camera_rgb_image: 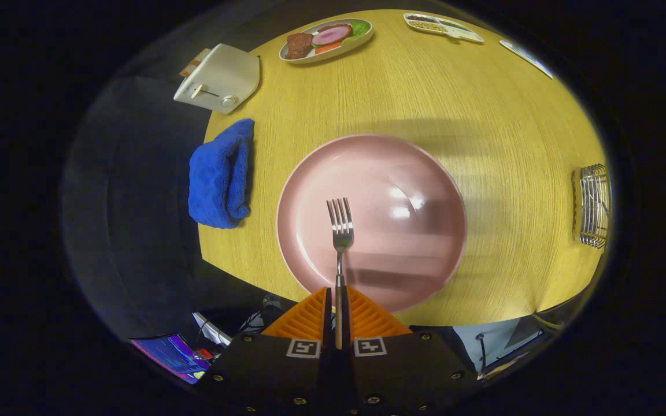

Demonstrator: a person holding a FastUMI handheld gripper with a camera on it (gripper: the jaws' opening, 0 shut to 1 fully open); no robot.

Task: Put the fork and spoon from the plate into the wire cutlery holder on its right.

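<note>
My gripper (339, 297) is shut on the handle of a silver fork (340, 231), both orange fingers (310, 315) pressing on it. The fork points straight ahead with its tines raised over the pink plate (425, 254), which lies below and beyond the fingers with nothing else on it. The wire cutlery holder (593, 205) stands on the table far off to the right of the plate.
A blue towel (220, 176) lies left of the plate on the yellow wooden table (483, 115). A white toaster (219, 80) sits at the far left, a plate of food (326, 39) and a divided tray (443, 26) at the back.
</note>
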